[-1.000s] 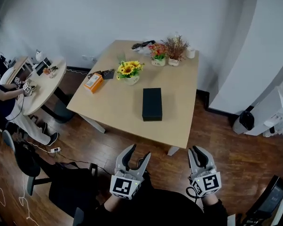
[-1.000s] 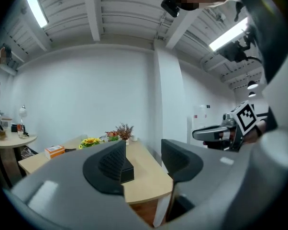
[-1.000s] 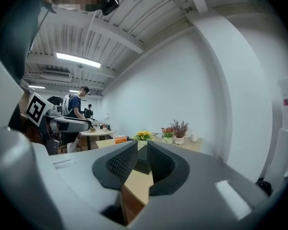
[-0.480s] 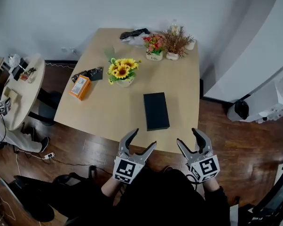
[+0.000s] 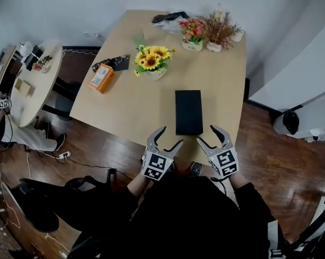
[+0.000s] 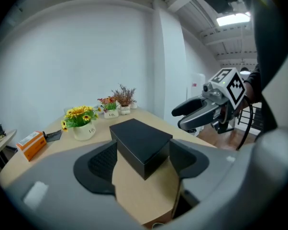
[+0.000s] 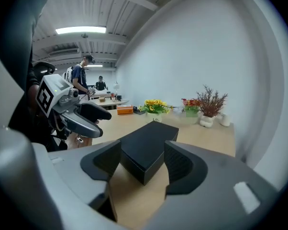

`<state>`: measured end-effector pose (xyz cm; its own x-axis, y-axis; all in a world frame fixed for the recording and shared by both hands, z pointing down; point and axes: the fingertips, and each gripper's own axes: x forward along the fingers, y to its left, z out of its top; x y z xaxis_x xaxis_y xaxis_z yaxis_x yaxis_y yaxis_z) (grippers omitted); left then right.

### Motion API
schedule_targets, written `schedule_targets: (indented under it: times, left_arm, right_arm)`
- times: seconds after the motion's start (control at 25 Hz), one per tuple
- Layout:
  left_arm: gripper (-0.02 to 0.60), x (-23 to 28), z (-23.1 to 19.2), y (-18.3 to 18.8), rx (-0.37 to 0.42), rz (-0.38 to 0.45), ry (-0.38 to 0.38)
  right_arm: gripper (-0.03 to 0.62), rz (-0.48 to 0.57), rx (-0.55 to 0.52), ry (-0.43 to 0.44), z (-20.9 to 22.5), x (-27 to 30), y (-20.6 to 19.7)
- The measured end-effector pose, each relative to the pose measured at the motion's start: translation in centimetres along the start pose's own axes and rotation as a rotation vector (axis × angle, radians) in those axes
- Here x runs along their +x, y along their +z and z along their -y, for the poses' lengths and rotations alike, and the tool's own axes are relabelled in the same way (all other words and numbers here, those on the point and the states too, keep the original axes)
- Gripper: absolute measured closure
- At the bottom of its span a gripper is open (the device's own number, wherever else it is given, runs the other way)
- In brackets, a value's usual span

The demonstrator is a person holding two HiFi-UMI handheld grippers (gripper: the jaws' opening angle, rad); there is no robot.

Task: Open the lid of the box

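**Head view.** The black box (image 5: 189, 111) lies flat on the desk (image 5: 124, 112) with its lid on. Its long side runs away from the person and its near end is close to the desk's near edge. The left gripper (image 5: 171, 135) and right gripper (image 5: 207, 134) hover at that edge, one on each side of the box's near end, and neither touches it. The left fingers are spread wide and empty. The right fingers are also wide but are closing, with nothing between them.
Risk: the box sits close to the edge, so any pull toward the person could drag it off the desk.

**Left gripper view.** The near corner of the box lines up with the gap between the fingers (image 6: 103, 159) but lies ahead of them, not gripped. The box is uniformly black and I cannot make out the seam between lid and base.
Risk: a grip set too low would clamp lid and base together, and the whole box would lift instead of opening.

**Right gripper view.** The view is the same from the other side: the box is ahead of the fingers (image 7: 182, 164) and apart from them.
Risk: if these fingers close further before they reach the box, they may land on the lid's top or nudge the box sideways. If only one gripper lifts and the base is not held down, a snug lid would probably carry the base up with it. The smooth sides could also slip between the pads.
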<state>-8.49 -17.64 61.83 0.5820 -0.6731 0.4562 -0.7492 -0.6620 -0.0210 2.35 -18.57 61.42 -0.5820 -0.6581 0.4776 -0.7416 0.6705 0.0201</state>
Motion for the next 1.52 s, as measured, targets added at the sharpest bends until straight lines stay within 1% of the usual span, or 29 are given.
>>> schedule_targets:
  times: [0.16,0.28,0.36,0.48,0.6,0.64,0.68,0.76,0.88,1.0,1.12,1.2,1.28,1.32,1.4,1.44,1.52]
  left_arm:
    - [0.255,2.9,-0.1,-3.0,-0.012,-0.088,-0.021]
    - [0.256,4.6,-0.2,-5.0,-0.014,-0.15,-0.028]
    - [0.256,5.6,-0.3,-5.8,-0.029,-0.18,-0.038]
    - [0.258,6.4,0.0,-5.9,-0.042,-0.18,-0.056]
    - [0.263,6.8,0.6,-5.8,-0.043,-0.185,-0.07]
    - [0.272,7.0,0.8,-5.8,-0.041,-0.19,-0.073]
    - [0.298,7.2,0.8,-5.8,-0.04,-0.194,-0.072]
    - [0.33,7.3,0.6,-5.8,-0.051,-0.196,-0.057]
    - [0.341,7.2,0.6,-6.0,-0.067,-0.189,-0.042]
    - [0.344,7.2,0.7,-6.0,-0.063,-0.186,-0.049]
    - [0.345,7.2,0.8,-6.0,-0.061,-0.191,-0.054]
    - [0.345,7.3,0.7,-6.0,-0.063,-0.191,-0.054]
    - [0.345,7.3,0.7,-6.0,-0.066,-0.189,-0.053]
    - [0.345,7.3,0.7,-6.0,-0.067,-0.189,-0.054]
    - [0.342,7.4,0.7,-6.1,-0.053,-0.196,-0.056]
    - [0.342,7.2,0.7,-6.0,-0.028,-0.204,-0.05]
    - [0.347,6.2,0.5,-5.0,0.07,-0.201,-0.01]
  right_arm:
    - [0.307,-0.069,-0.016,0.023,0.1,2.9,-2.9]
    - [0.301,-0.115,-0.041,0.022,-0.1,4.0,-4.4]
    - [0.287,-0.135,-0.042,0.029,-0.3,4.4,-5.1]
    - [0.283,-0.136,-0.034,0.042,-0.7,4.9,-5.2]
    - [0.288,-0.133,-0.028,0.037,-0.6,5.5,-5.0]
    - [0.297,-0.133,-0.02,0.034,-0.5,5.7,-5.0]
    - [0.31,-0.133,-0.012,0.031,-0.4,5.8,-4.9]
    - [0.312,-0.13,-0.001,0.028,-0.4,5.8,-4.9]
    - [0.316,-0.126,0.018,0.025,-0.4,5.8,-5.0]
    - [0.318,-0.126,0.041,0.032,-0.4,5.7,-4.9]
    - [0.319,-0.127,0.108,0.06,-0.4,5.6,-4.9]
    - [0.317,-0.11,0.215,0.104,-0.3,5.6,-4.5]
    - [0.285,-0.087,0.343,0.153,-0.4,5.5,-3.9]
    - [0.275,-0.086,0.366,0.164,-0.3,5.5,-3.7]
    - [0.281,-0.101,0.344,0.164,-0.3,5.5,-3.9]
    - [0.284,-0.109,0.331,0.165,-0.3,5.5,-4.0]
    - [0.286,-0.124,0.322,0.175,-0.4,5.5,-4.0]
